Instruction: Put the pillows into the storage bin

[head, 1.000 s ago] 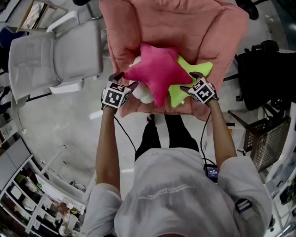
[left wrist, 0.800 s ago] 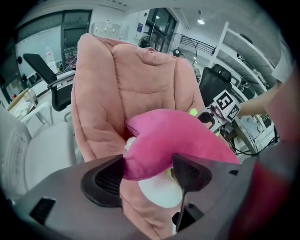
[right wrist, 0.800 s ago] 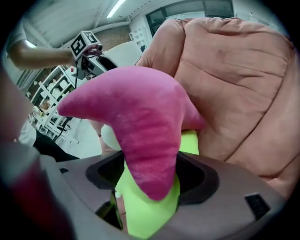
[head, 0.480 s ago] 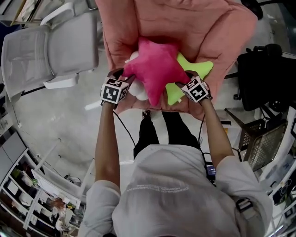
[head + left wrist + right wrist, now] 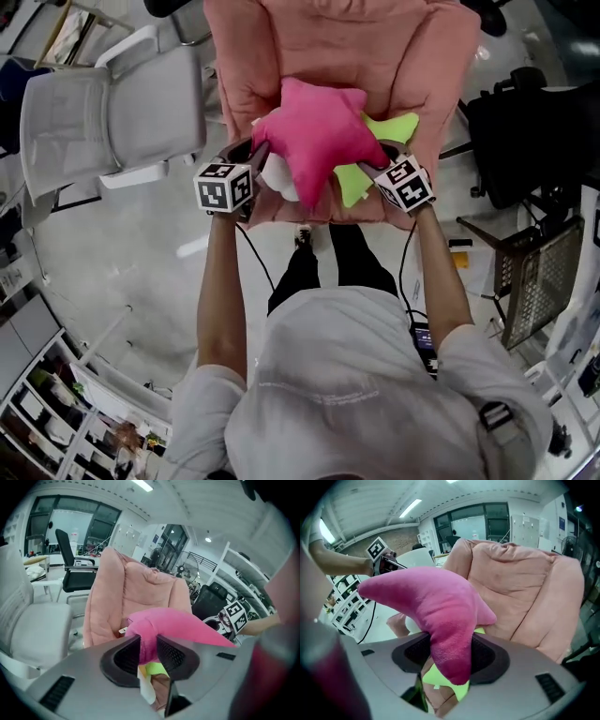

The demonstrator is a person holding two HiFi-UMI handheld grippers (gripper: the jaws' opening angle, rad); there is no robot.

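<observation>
Having just been closing, the left gripper (image 5: 255,157) and right gripper (image 5: 377,169) are clamped on opposite points of the pink star pillow (image 5: 314,131), held over the armchair (image 5: 328,37) seat. A green pillow (image 5: 396,127) is seen beneath, with bare floor (image 5: 122,244) beside the chair's left edge.

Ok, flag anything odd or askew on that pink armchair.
Nothing damaged or spilled. The left tongs and right tongs have just been closing, each on an arm of the pink star pillow; the green star pillow and a white pillow lie jumbled beneath on the armchair.

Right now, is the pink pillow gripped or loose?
Gripped: left gripper and right gripper jaws have just been closing, each pinching the pink pillow.
</observation>
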